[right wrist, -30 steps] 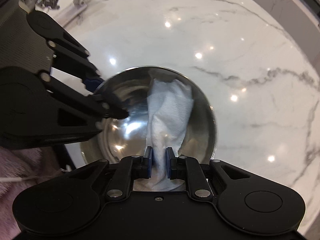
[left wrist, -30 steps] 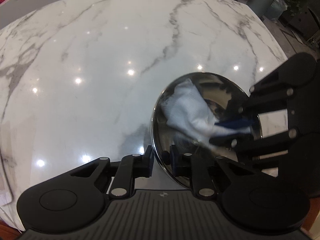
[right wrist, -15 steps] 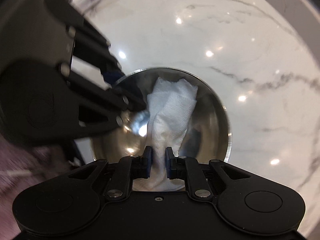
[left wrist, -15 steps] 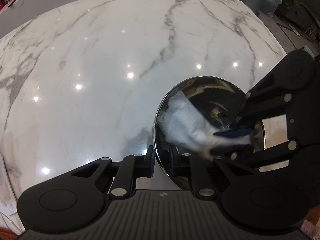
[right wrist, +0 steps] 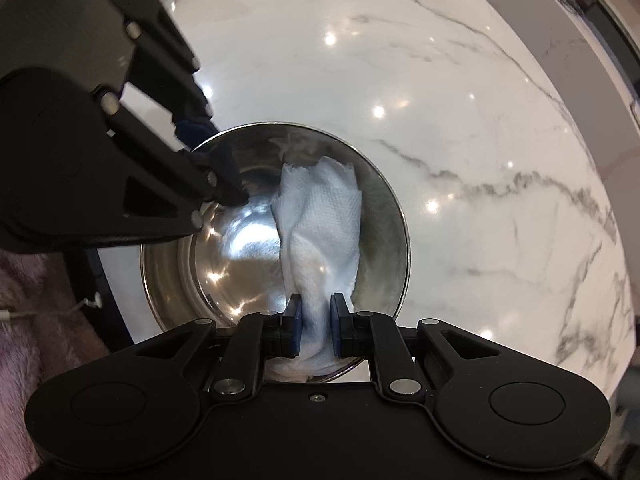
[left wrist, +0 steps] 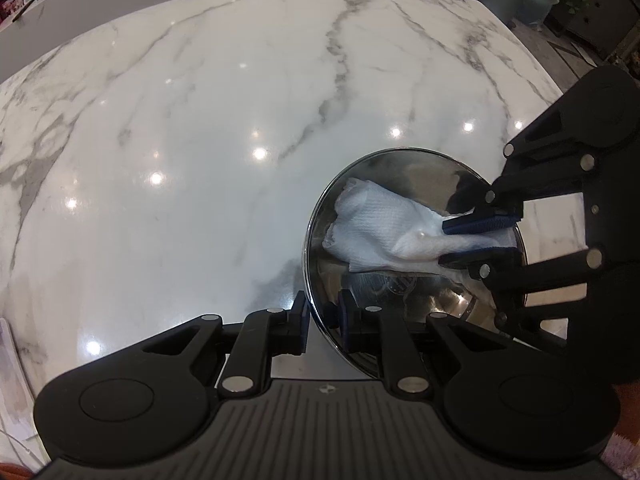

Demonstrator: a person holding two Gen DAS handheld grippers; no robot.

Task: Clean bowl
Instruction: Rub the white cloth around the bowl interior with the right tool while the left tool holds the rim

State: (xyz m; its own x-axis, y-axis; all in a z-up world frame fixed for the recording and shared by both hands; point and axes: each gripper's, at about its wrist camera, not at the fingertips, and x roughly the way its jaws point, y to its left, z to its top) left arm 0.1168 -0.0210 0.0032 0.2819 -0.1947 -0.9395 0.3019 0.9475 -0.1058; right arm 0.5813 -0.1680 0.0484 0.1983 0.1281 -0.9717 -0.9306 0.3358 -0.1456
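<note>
White marble table (left wrist: 200, 152) carries it all: nearest, the left tongs (left wrist: 323, 314) pinch the steel bowl (left wrist: 400, 296) at its seven-o'clock rim, beyond them the right tongs (right wrist: 314, 322) clamp a paper towel (right wrist: 320, 216), best swept firmly round the wall.
</note>
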